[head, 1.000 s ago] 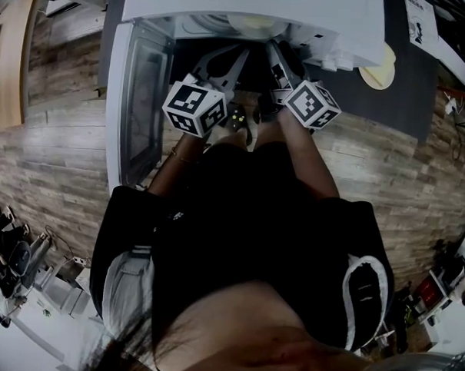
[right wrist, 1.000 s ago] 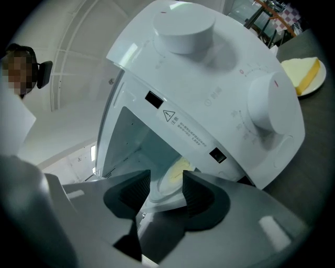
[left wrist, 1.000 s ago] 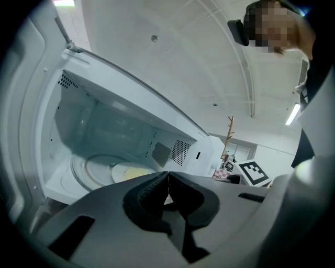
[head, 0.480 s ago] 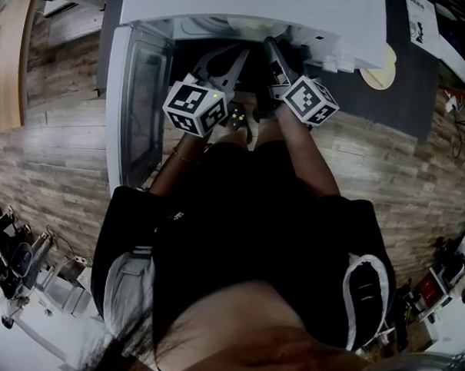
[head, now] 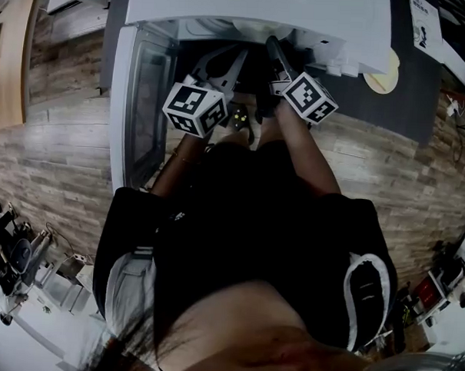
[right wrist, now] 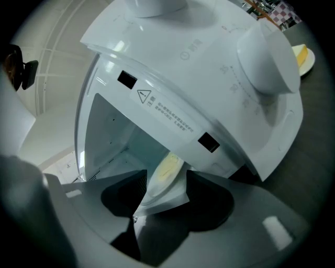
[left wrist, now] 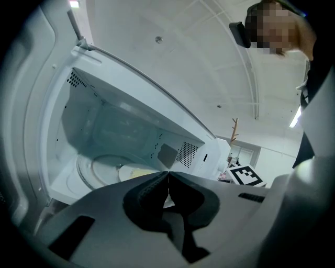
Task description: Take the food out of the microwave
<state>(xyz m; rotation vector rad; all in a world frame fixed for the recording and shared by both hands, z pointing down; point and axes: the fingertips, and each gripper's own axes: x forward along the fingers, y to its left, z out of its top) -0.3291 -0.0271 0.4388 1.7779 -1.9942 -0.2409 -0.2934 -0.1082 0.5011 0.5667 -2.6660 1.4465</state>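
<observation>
**Desk:** What does the head view give you?

**Me:** I'm looking down my own front at the microwave (head: 255, 9). Its door (head: 140, 100) is swung open on the left. I've got both tools in the opening side by side, the left gripper (head: 221, 57) and the right gripper (head: 274, 50), with their marker cubes facing up. The cavity is too dark from up here to see inside. A second plate (head: 385, 72) sits on the dark table (head: 409, 104), right of the oven.

**Desk:** And the left gripper view?

**Me:** Its jaws are pressed together with nothing between them. Past the tips I see the white cavity and the round turntable (left wrist: 94, 170). On that sits the plate (left wrist: 122, 171), carrying the pale yellow food (left wrist: 138, 171).

**Desk:** So the food's not out?

**Me:** No, it's inside the oven, on its plate.

**Desk:** Right gripper view?

**Me:** Those jaws have just been opening and now stand wide. The plate's near rim shows in the gap between them, with the food just beyond it, under the microwave's upper front edge. I see no pad pressing on the plate. The second plate is at the top right of this view.
</observation>
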